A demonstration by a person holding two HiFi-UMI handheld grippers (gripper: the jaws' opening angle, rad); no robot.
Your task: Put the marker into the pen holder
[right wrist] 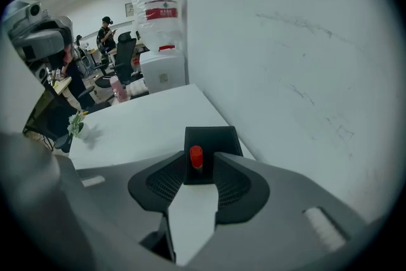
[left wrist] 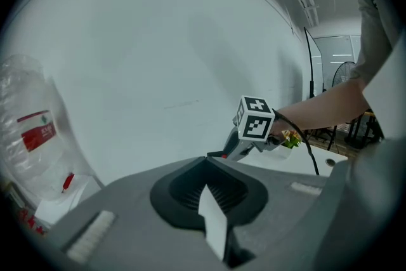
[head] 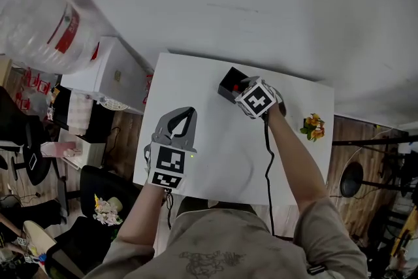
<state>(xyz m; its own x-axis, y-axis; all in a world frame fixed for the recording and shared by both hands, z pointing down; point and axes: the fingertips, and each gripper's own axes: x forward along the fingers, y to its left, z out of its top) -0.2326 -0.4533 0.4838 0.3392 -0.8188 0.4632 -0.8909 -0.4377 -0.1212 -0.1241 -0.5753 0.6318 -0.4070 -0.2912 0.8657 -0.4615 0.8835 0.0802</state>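
The black square pen holder [head: 230, 80] stands near the far edge of the white table [head: 215, 153], close to the wall. My right gripper [head: 241, 85] is right at it, shut on a marker with a red cap [right wrist: 196, 157]. In the right gripper view the marker stands upright between the jaw tips, just over the pen holder's [right wrist: 211, 138] open top. My left gripper [head: 189, 113] hovers over the table's near left part, shut with nothing in it. From the left gripper view the shut left gripper [left wrist: 206, 160] faces the right gripper's marker cube [left wrist: 255, 121].
A small pot of flowers [head: 313, 127] sits at the table's right edge. A water dispenser [head: 112, 78] with a big clear bottle [head: 51, 23] stands left of the table. The white wall [head: 261, 3] runs along the table's far side. Office chairs and a person [right wrist: 105, 31] are far off.
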